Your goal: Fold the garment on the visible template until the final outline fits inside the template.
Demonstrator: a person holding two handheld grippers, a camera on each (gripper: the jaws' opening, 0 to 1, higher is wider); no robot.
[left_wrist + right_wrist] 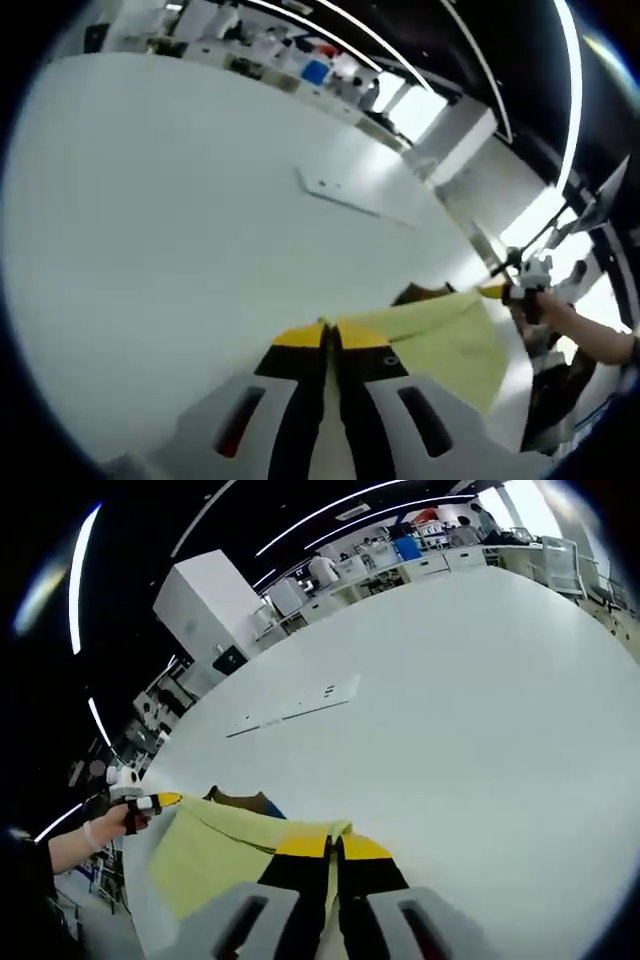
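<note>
A pale yellow garment (pixel 440 335) hangs stretched between both grippers above the white table (pixel 150 220). My left gripper (pixel 326 333) has its yellow-tipped jaws pressed together on one edge of the cloth. In the right gripper view, my right gripper (pixel 331 844) pinches the other end of the garment (pixel 215 845). Each gripper appears in the other's view, held by a hand: the right one (pixel 512 290) and the left one (pixel 152 802). A brown patch (pixel 236 800) shows behind the cloth. The flat white template (pixel 345 195) (pixel 300 705) lies farther out on the table, apart from the garment.
The broad white table (pixel 480 700) stretches beyond the template. Benches with a blue bin (pixel 316 72) (pixel 408 546) and clutter line its far side. A white pillar (pixel 205 605) stands off the table's end, with dark equipment and tripods (pixel 560 380) beside the person's arm.
</note>
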